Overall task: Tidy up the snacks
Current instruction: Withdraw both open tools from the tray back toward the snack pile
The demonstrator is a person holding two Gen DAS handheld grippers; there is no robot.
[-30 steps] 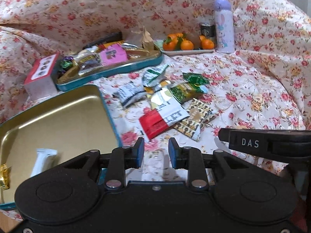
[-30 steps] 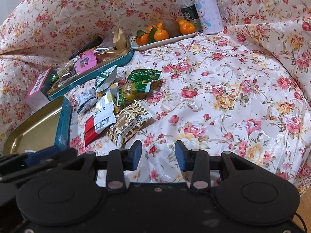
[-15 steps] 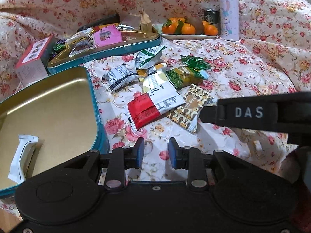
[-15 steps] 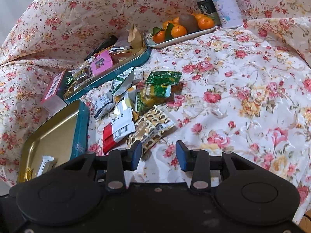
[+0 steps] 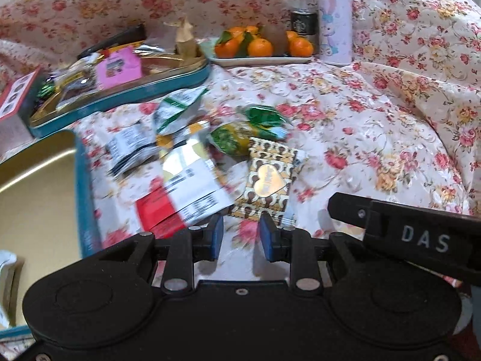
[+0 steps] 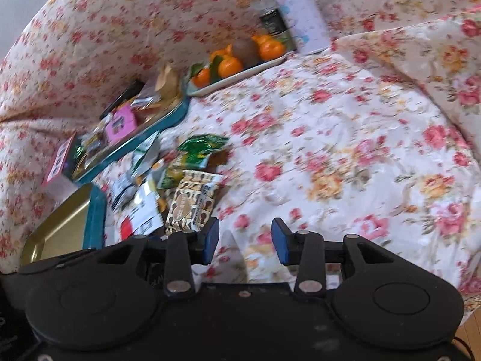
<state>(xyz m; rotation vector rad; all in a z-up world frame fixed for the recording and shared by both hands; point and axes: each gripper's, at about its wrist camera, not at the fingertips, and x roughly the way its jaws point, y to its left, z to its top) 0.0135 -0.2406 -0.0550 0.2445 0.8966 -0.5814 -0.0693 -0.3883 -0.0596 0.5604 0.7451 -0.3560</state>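
Several loose snack packets lie in a heap on the flowered cloth: a red-and-white packet [image 5: 183, 201], a brown patterned packet with a gold heart [image 5: 269, 180] [image 6: 191, 203], green packets [image 5: 264, 120] [image 6: 201, 147]. My left gripper [image 5: 240, 236] hangs just before the near edge of the heap, its jaws apart with nothing between them. My right gripper [image 6: 245, 237] is open over bare cloth, right of the patterned packet. A gold-lined teal tin [image 5: 87, 198] [image 6: 94, 213] sits at the left with a white packet [image 5: 6, 267] in it.
A second teal tin [image 5: 168, 81] [image 6: 156, 123] full of snacks stands behind the heap, a red-and-white box [image 5: 15, 96] to its left. At the back are a plate of oranges [image 5: 261, 57] [image 6: 240, 75], a dark can [image 5: 303, 24] and a lilac bottle [image 5: 335, 21].
Both grippers moved toward the heap of packets, which now lies closer in each view. The right gripper's body dropped lower at the right of the left wrist view. Neither pair of jaws changed.
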